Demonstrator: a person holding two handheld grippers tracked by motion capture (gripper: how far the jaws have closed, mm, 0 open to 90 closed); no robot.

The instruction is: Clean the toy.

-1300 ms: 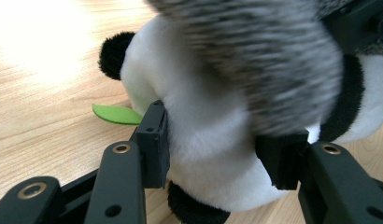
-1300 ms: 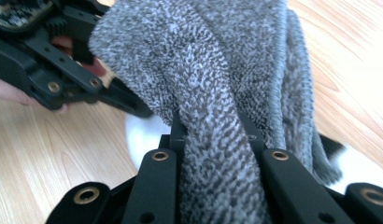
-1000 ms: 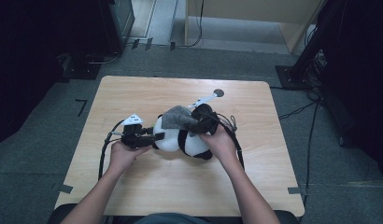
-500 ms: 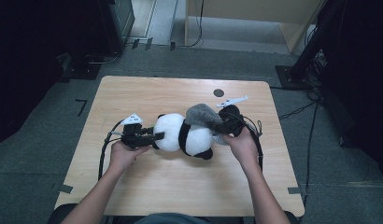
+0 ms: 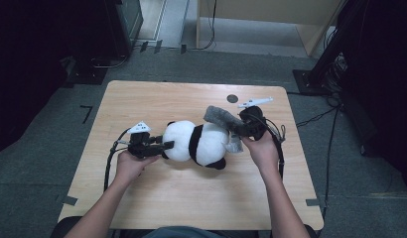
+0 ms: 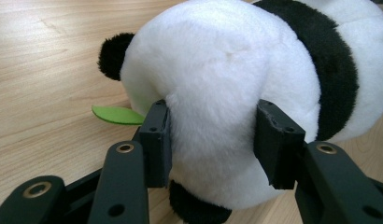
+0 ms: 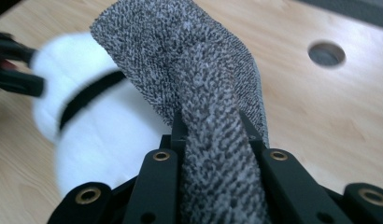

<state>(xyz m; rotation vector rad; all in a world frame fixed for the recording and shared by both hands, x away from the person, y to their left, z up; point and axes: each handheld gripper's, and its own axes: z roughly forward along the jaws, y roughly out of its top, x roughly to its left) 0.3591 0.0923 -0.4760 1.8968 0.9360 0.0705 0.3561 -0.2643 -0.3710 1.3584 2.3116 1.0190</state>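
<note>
Grey knitted cloth (image 7: 213, 116), perhaps a small garment or sock, is clamped in the right gripper (image 5: 239, 127), whose jaws are closed tightly on a fold of it; in the high view the cloth (image 5: 222, 119) rises toward the upper right of the toy, with its lower end touching the toy's rear. The panda toy (image 5: 196, 144) lies on its side at the middle of the wooden counter (image 5: 142, 208), head toward the left of the frame. The left gripper (image 5: 164, 147) has its jaws partly spread and pressed into the white plush of the head, seen close in the left gripper view as the panda toy (image 6: 236, 93) squeezed between the two black jaws; a green leaf (image 6: 117, 115) lies flat on the counter beside it.

Judged from these positions, the cloth is almost free of the toy or only just being applied to it; which of the two cannot be told. Either way the toy is steadied at one end while the cloth is worked at the other, and the cloth has yet to be set down.

Both forearms enter from the bottom of the frame and angle inward, the right hand (image 5: 261, 148) gripping its tool low beside the toy's rear
</note>
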